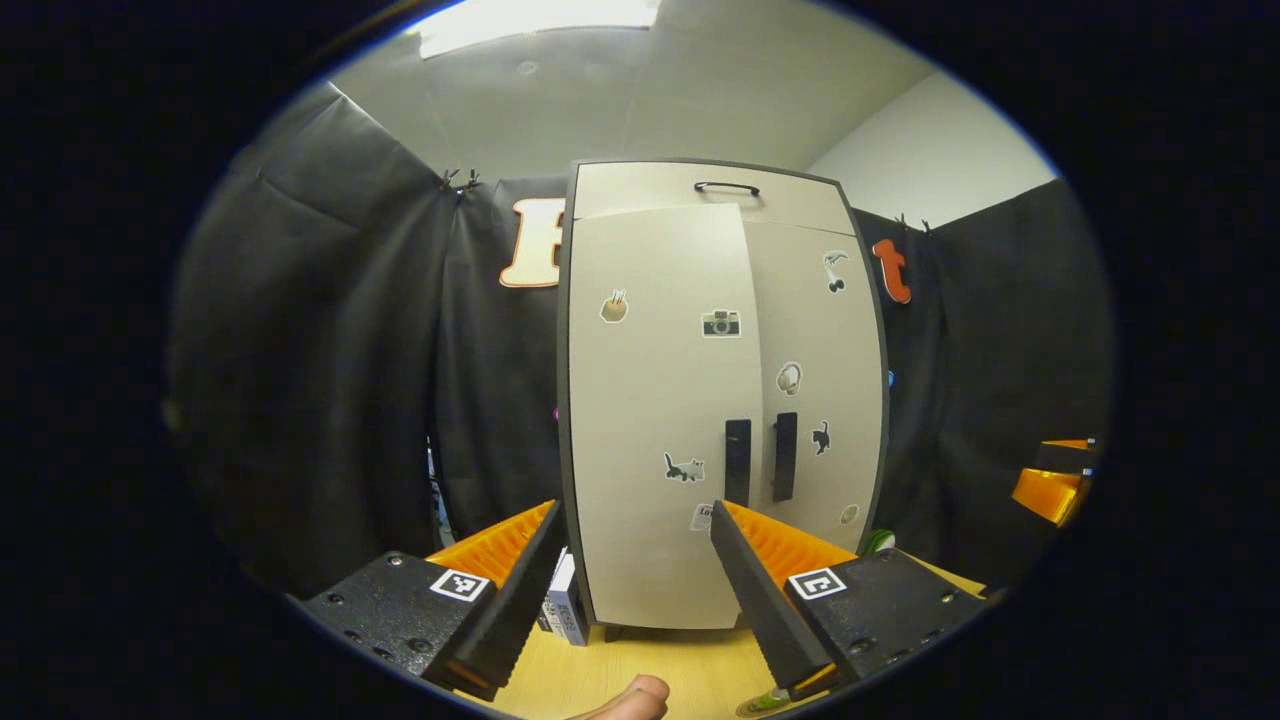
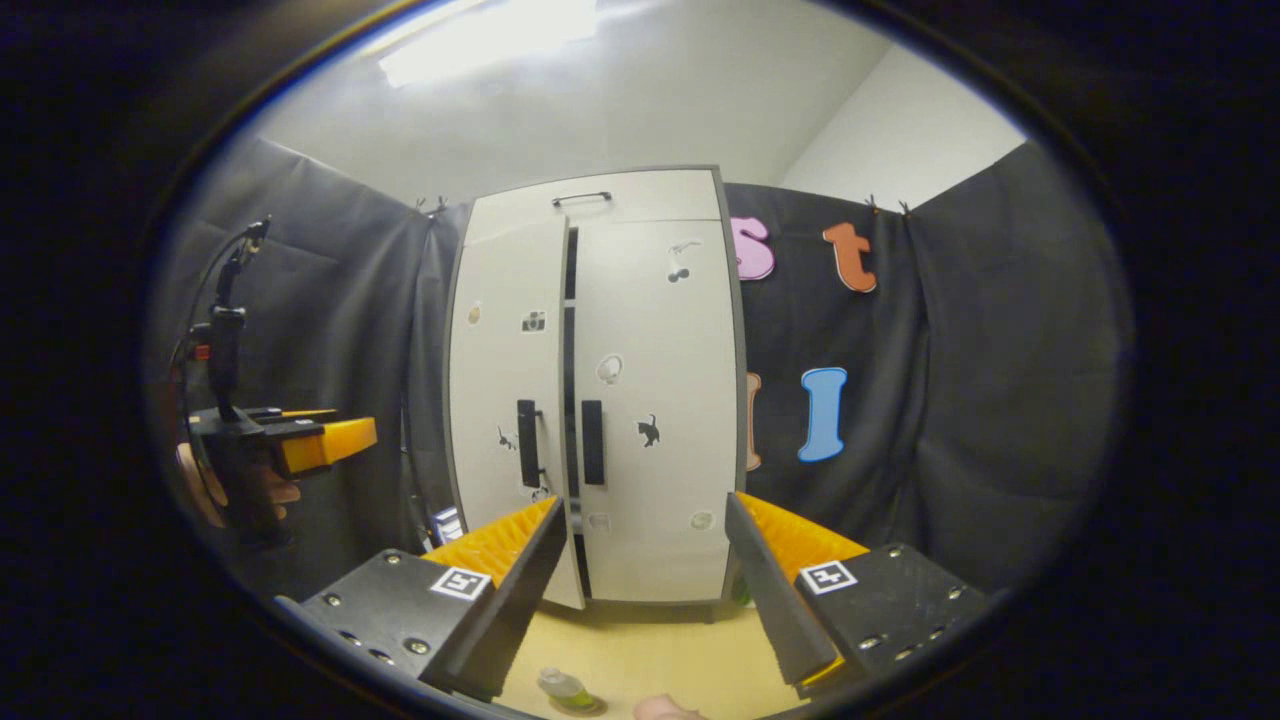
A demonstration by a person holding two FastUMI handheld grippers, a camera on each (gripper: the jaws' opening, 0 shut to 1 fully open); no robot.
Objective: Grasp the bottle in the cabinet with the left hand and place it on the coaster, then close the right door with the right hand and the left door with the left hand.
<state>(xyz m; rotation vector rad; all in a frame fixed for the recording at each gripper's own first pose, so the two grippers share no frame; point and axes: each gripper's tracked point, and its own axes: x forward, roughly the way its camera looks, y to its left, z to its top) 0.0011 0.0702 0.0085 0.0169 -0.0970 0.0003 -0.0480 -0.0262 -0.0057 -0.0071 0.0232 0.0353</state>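
Observation:
The beige cabinet (image 1: 720, 190) stands on the wooden table straight ahead. Its right door (image 2: 655, 400) lies flush. Its left door (image 2: 505, 400) stands slightly ajar, with a dark gap along the middle seam. Two black handles (image 1: 737, 460) sit side by side near the seam. My left gripper (image 1: 638, 515) is open in front of the left door, apart from it. My right gripper (image 2: 648, 505) is open before the right door, nothing between its fingers. A small greenish bottle (image 2: 565, 688) stands on the table below the right gripper, on what looks like a round coaster.
In the right gripper view, a hand holds the left gripper (image 2: 285, 440) off to the left. The right gripper (image 1: 1055, 480) shows far right in the left gripper view. A small box (image 1: 565, 600) stands beside the cabinet's left foot. A thumb (image 1: 630, 700) shows at the bottom edge.

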